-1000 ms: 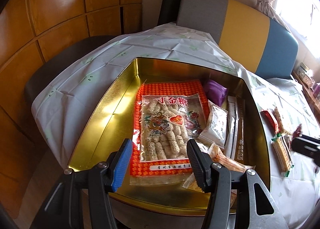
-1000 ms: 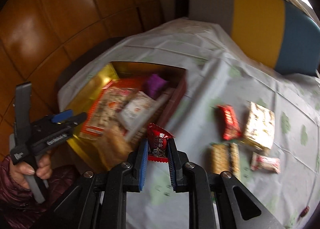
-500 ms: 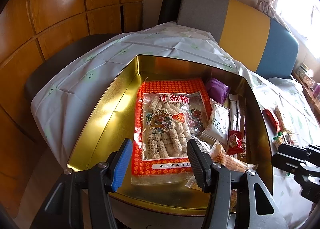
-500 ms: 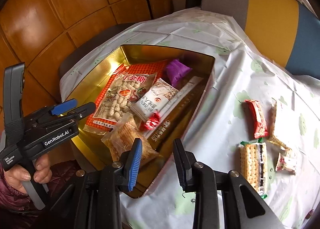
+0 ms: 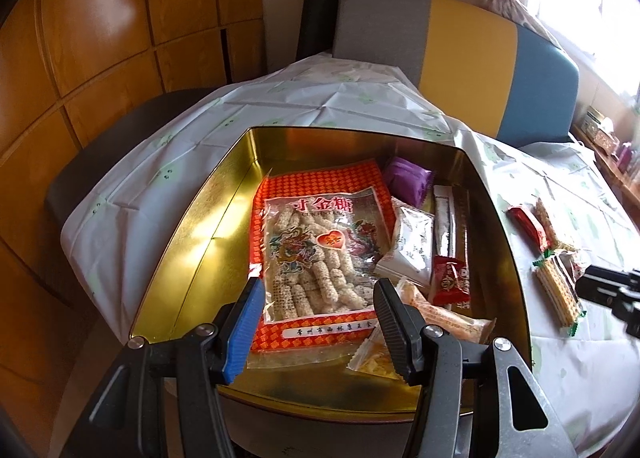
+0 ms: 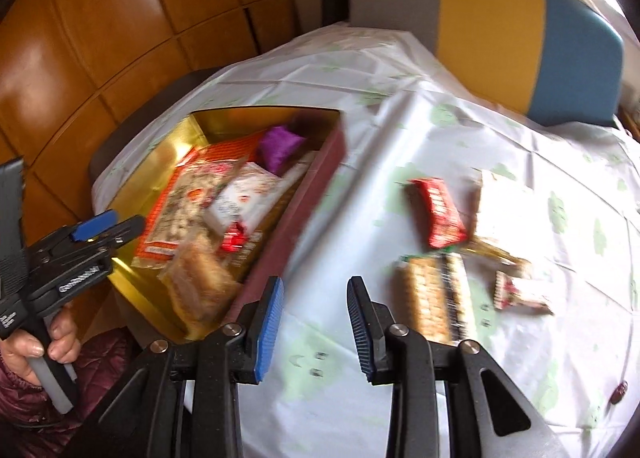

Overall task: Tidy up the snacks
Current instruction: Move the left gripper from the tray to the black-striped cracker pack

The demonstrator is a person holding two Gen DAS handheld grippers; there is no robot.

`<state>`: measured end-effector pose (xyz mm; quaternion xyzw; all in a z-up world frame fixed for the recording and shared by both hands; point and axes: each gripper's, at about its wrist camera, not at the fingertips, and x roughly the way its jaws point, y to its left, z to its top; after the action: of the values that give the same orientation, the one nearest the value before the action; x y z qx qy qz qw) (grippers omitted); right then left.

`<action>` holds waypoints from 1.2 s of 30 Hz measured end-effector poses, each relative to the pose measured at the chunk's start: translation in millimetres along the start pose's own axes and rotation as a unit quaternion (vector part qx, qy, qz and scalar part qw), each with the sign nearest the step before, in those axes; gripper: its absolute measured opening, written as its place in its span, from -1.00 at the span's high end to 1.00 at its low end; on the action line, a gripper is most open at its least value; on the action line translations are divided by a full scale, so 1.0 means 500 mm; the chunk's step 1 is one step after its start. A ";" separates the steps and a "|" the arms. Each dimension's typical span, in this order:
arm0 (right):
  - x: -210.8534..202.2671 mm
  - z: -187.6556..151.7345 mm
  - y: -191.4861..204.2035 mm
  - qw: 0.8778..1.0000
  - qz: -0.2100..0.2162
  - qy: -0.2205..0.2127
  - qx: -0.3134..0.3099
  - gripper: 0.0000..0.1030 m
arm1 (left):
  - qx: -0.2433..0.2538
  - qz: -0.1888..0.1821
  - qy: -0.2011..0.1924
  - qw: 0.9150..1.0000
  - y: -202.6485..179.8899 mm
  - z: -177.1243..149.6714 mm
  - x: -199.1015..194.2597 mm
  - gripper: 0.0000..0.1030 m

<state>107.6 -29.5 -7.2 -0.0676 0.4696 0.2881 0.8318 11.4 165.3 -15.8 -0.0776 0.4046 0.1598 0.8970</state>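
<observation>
Gold tin [image 5: 192, 258] is sitting by the table's near edge, its left half bare. Six snack packs are lying inside, the small red packet [image 5: 451, 281] rightmost. Left gripper [image 5: 320, 328] is hovering with jaws apart, empty. Right gripper [image 6: 316, 330], jaws parted and empty, is hanging over open tablecloth [image 6: 360, 218]. Loose snacks [image 6: 436, 210] are lying beyond; count unclear through blur.

A gold tin [image 5: 192, 242] holds several snack packets, with a small red packet [image 5: 450, 280] lying flat near its right wall.
</observation>
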 end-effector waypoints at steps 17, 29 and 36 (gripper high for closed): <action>-0.072 -0.059 -0.301 0.980 -0.185 0.007 0.073 0.27 | 0.069 -0.029 -0.011 0.997 -0.096 0.004 -0.037 -0.11; -0.089 -0.089 -0.436 0.954 -0.208 0.025 0.214 0.26 | 0.135 -0.068 -0.008 0.989 -0.211 0.006 -0.054 -0.11; -0.094 -0.086 -0.429 0.953 -0.210 0.014 0.218 0.26 | 0.162 -0.102 0.017 0.981 -0.287 0.010 -0.050 -0.11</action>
<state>174.0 -242.5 -26.3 0.0140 0.5081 -0.0038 0.8612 49.4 26.8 7.9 0.0254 0.4305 -0.0013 0.9022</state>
